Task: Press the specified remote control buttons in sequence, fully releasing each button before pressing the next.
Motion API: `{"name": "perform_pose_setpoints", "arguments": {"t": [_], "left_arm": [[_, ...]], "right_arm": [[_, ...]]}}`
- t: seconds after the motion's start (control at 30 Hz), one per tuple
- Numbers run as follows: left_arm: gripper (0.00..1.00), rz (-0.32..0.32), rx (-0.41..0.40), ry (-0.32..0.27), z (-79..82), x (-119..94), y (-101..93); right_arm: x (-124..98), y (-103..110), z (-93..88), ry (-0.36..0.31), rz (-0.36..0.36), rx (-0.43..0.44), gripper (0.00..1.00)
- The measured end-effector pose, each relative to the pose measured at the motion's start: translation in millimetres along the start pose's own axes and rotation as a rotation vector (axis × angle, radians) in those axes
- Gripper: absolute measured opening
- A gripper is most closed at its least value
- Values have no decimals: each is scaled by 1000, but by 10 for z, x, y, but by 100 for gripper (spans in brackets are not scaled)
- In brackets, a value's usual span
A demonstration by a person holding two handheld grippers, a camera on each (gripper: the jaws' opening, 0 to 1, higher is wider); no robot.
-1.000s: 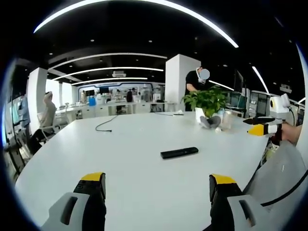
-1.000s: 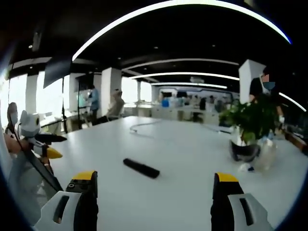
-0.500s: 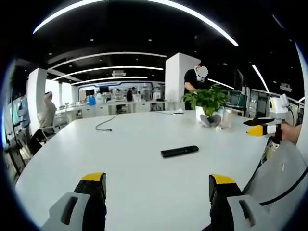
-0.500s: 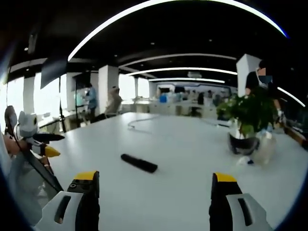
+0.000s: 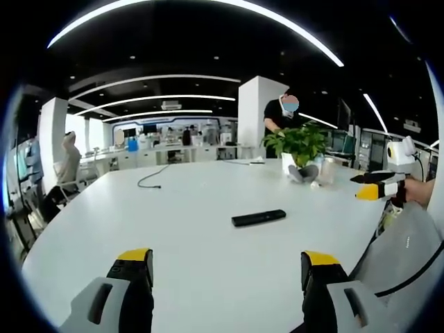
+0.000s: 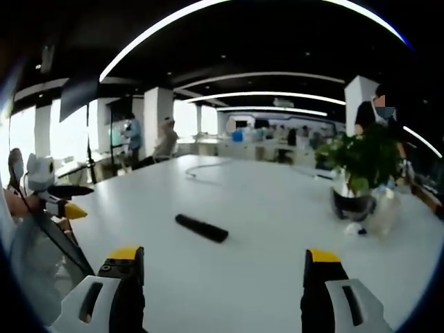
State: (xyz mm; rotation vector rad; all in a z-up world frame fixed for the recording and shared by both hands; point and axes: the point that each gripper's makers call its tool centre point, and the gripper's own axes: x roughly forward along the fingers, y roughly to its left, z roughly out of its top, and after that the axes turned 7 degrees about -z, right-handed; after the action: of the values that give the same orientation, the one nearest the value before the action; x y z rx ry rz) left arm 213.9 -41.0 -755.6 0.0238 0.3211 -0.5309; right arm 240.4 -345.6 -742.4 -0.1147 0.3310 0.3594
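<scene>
A black remote control [image 5: 258, 218] lies flat on the white table [image 5: 173, 229], well ahead of my left gripper [image 5: 226, 274], whose jaws stand wide apart and hold nothing. The right gripper view has the same remote [image 6: 201, 227] ahead and left of centre, beyond my open right gripper [image 6: 220, 274]. My right gripper [image 5: 374, 186] also enters the left gripper view at the far right, held above the table edge. At the left edge of the right gripper view, the left gripper [image 6: 61, 200] is held by a hand.
A potted green plant [image 5: 300, 154] and a clear cup [image 6: 381, 211] stand at the table's far side. A dark cable [image 5: 152, 178] lies further back. A person in black [image 5: 281, 114] stands behind the plant; others sit by distant desks.
The right gripper view has shifted slightly, so the remote sits a little lower in it. The remote itself has not moved and both grippers stay open.
</scene>
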Motion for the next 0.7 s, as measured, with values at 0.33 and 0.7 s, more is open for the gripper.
{"name": "perform_pose_setpoints", "arguments": {"t": [0.33,0.7], "left_arm": [[91,-2,1,1,-2,1,-4],[91,-10,0,12,-40,15,-7]], "right_arm": [[13,0,-38,11,9,-7,94],[22,-15,-64,17,11,-13,94]]}}
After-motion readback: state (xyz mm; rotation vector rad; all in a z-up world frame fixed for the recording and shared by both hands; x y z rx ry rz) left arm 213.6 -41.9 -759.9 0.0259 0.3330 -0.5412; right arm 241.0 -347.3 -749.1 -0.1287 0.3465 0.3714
